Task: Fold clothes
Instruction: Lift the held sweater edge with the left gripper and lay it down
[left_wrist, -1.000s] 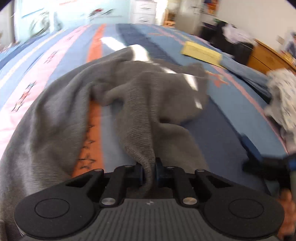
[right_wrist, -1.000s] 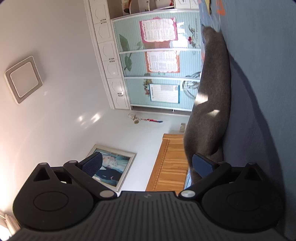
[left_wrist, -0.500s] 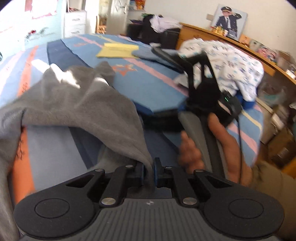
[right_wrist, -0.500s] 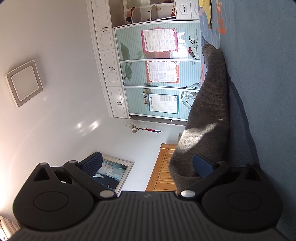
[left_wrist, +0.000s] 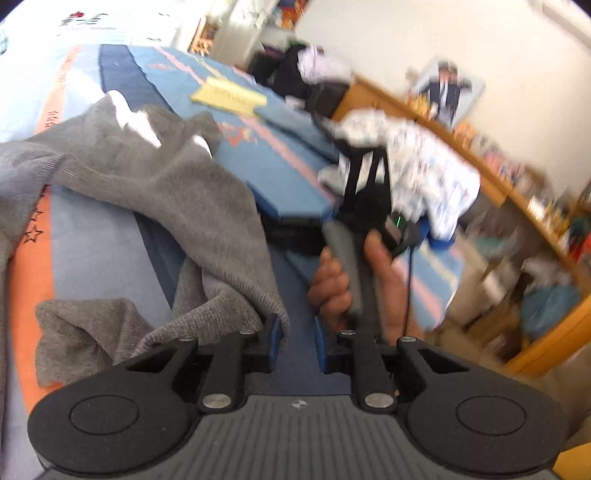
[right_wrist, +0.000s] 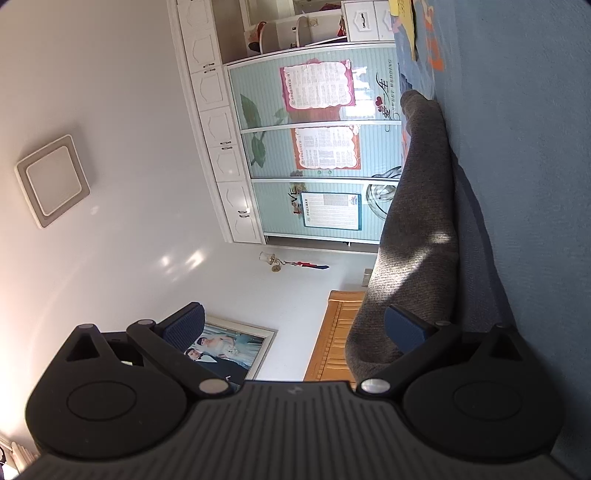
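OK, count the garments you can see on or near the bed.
3: a grey sweater spread on the bed, a white printed garment heaped at its far edge, and a folded yellow piece further back. Others may be hidden.

My left view blurs the patterned garment (left_wrist: 417, 166) and shelf clutter (left_wrist: 517, 173); the grey sweater (left_wrist: 155, 192) runs off-frame left.

Sweater (left_wrist: 155, 192) lies on bed (left_wrist: 96, 251); my right hand (left_wrist: 354, 280) right of sweater; folded cloth (left_wrist: 229, 98) behind it, on bed
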